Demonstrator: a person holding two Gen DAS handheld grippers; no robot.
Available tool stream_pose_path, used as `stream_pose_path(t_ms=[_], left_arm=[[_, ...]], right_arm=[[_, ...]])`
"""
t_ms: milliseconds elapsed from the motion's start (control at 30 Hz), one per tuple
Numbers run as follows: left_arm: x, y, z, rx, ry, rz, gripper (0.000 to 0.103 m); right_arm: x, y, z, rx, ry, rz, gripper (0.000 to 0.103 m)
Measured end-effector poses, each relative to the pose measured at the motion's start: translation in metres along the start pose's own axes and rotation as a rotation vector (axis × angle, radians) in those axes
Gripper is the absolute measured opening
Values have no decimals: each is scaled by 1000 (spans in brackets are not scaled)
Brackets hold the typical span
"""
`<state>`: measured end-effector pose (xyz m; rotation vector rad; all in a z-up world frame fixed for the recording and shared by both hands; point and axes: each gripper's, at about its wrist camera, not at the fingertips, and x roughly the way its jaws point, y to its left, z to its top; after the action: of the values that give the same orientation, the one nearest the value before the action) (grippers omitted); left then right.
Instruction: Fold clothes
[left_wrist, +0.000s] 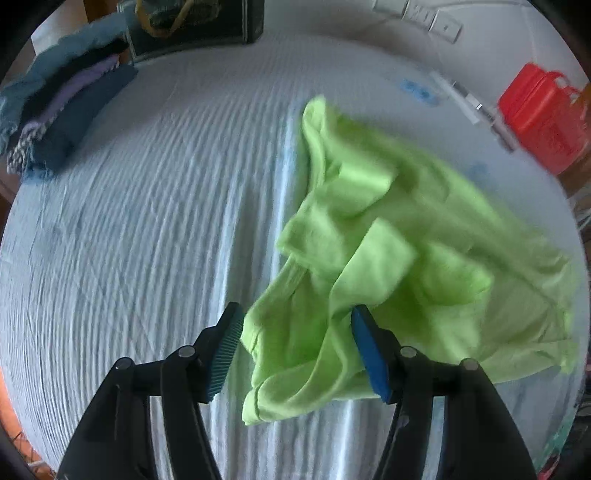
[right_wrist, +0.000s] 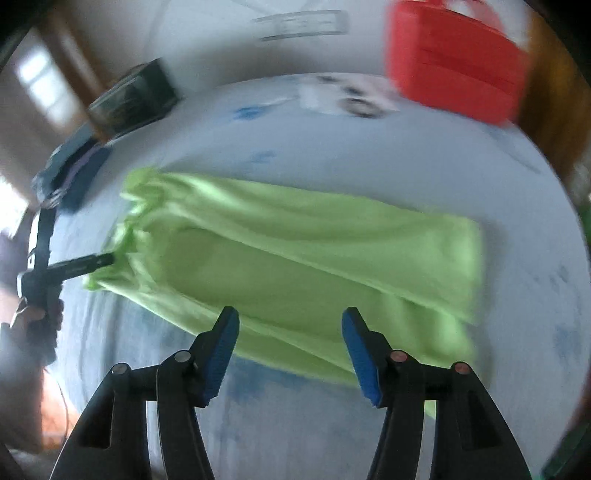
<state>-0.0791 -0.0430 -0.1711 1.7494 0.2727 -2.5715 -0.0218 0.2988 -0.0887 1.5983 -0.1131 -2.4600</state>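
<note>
Left gripper: my left gripper (left_wrist: 297, 352) has its jaws spread wide, blue pads (left_wrist: 225, 350) on either side of a bunched end of the garment; I see no pinch on the cloth.
Right gripper: my right gripper (right_wrist: 290, 350) is likewise spread apart and holds nothing, poised over the near edge of the garment.
Left gripper from the right view: it shows at the left edge (right_wrist: 105, 260), its tip at the gathered end of the cloth, a hand (right_wrist: 40, 314) on its handle; from here I cannot tell how the jaws stand.
Garment: the lime-green shirt (right_wrist: 295, 266) lies on the bed, stretched in a long band across the right view, rumpled and folded over itself in the left view (left_wrist: 406, 258).
Bed: pale blue ribbed sheet (left_wrist: 147, 221) under everything.
Folded pile: a stack of dark blue, purple and teal clothes (left_wrist: 62, 110) sits at the far left corner, well apart from the shirt.
Beyond the bed: a red plastic container (left_wrist: 543, 114) at the far right, a dark box (left_wrist: 195, 22) at the far edge.
Blur: both views are smeared.
</note>
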Motion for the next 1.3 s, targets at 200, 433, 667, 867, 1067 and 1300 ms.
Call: stream_pose_path(t_ms=[200, 433, 667, 867, 1067, 1300], left_arm=[[12, -1, 10, 14, 22, -61, 60], [24, 11, 6, 34, 48, -43, 50], [12, 30, 18, 24, 25, 26, 36], [-11, 17, 65, 2, -50, -103, 77], [23, 4, 91, -10, -2, -53, 72], [42, 2, 110, -23, 38, -5, 46]], right_arm=[[92, 87, 33, -108, 87, 114, 58], [151, 140, 49, -140, 142, 159, 58], [163, 116, 59, -40, 121, 37, 23], [122, 51, 62, 95, 36, 22, 39], [63, -89, 47, 374, -42, -134, 39], [42, -186, 34, 479, -27, -140, 40]])
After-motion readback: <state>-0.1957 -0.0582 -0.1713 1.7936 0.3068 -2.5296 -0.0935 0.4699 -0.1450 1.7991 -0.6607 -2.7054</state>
